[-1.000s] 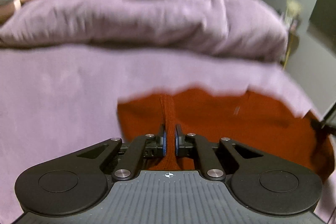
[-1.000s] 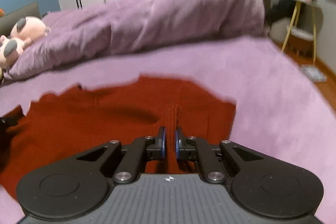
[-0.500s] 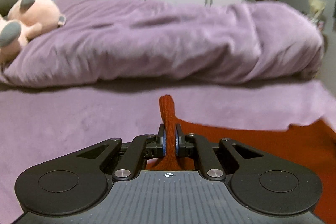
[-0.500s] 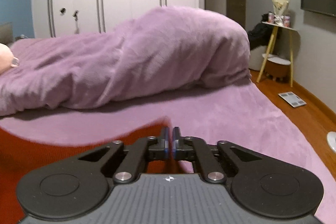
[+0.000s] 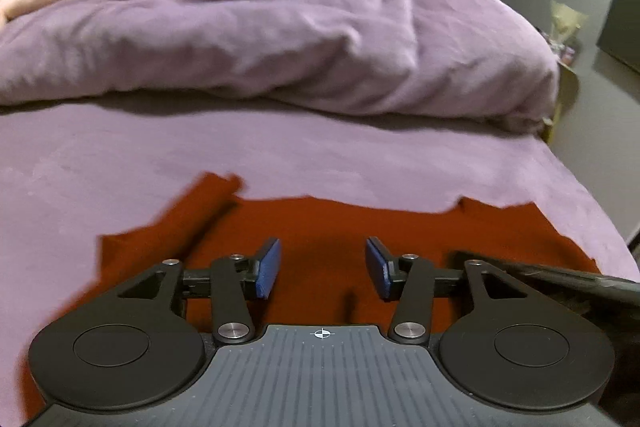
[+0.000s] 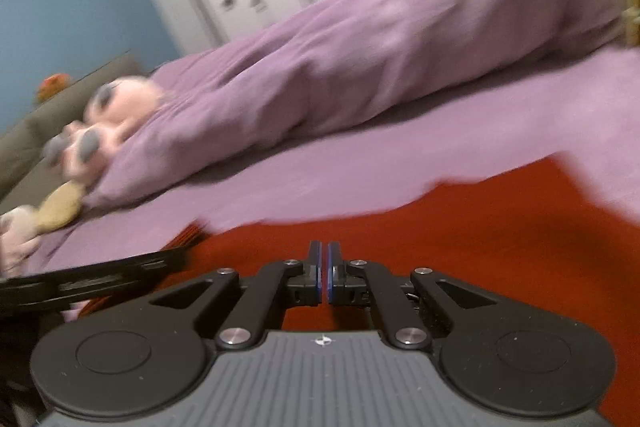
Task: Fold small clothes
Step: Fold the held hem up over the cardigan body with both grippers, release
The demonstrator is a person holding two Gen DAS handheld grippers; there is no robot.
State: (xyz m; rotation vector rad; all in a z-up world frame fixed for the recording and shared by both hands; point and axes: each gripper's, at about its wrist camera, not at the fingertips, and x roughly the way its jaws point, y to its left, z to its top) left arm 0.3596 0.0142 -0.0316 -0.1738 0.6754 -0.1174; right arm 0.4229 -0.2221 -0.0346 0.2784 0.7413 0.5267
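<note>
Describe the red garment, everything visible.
The red garment is rust-red knit, lying flat on the purple bedspread. A ribbed strip, sleeve or cuff, angles off its far left corner. Far edge wavy, blurred. The left gripper is opening just above it, nothing between the fingers. The right gripper is shut, apparently empty.

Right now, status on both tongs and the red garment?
Left tongs opening, nothing between pads. Right tongs shut, nothing seen in them. Red garment lies spread on the purple bed. Nothing in the way.
</note>
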